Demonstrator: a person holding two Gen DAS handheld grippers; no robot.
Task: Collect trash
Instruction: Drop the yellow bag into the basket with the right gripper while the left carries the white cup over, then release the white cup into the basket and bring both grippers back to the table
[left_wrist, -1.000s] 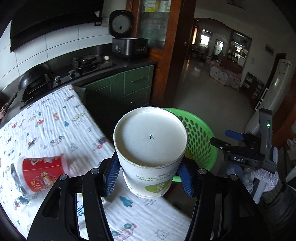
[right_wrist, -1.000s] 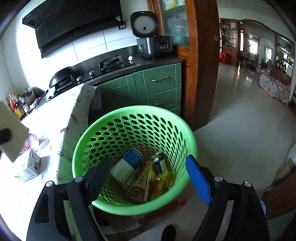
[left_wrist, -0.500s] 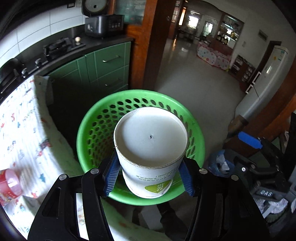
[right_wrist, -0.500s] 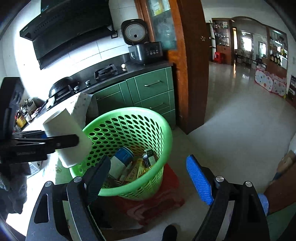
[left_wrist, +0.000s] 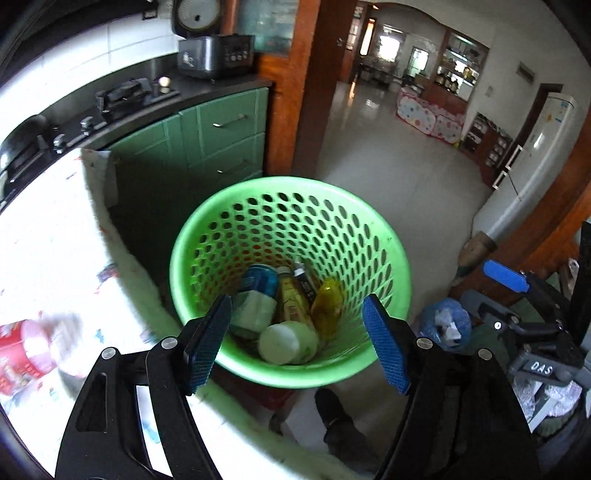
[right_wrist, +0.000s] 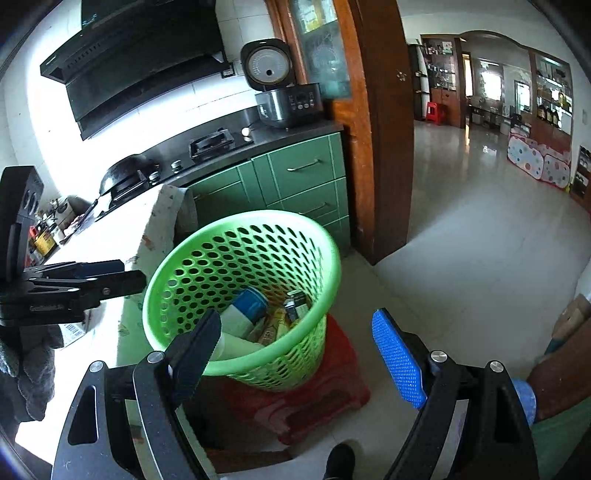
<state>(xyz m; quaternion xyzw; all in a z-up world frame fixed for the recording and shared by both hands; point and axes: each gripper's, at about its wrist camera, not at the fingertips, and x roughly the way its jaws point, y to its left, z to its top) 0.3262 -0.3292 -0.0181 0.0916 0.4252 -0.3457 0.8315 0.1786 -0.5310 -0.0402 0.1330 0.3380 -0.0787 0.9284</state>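
Note:
The white paper cup (left_wrist: 286, 341) with a green print lies on its side in the green perforated basket (left_wrist: 295, 218), on top of bottles and a blue can (left_wrist: 260, 282). My left gripper (left_wrist: 295, 301) hovers above the basket's near rim. Its jaws are opening and nothing is between the blue pads. In the right wrist view the cup (right_wrist: 236, 349) shows white behind the basket's (right_wrist: 240, 218) near rim. My right gripper (right_wrist: 295, 317) stands open and empty just before the basket. The left gripper (right_wrist: 92, 280) reaches in from the left there.
A red printed cup (left_wrist: 22, 358) lies on the cloth-covered table (left_wrist: 55, 240) to the left. A barcoded carton (right_wrist: 74, 328) lies on the table too. The basket sits on a red stool (right_wrist: 332, 398). Green cabinets (right_wrist: 303, 170) stand behind; tiled floor opens to the right.
The left gripper swung from the table over the basket, opened, and the paper cup it held dropped into the basket. The right gripper drew back a little from the basket.

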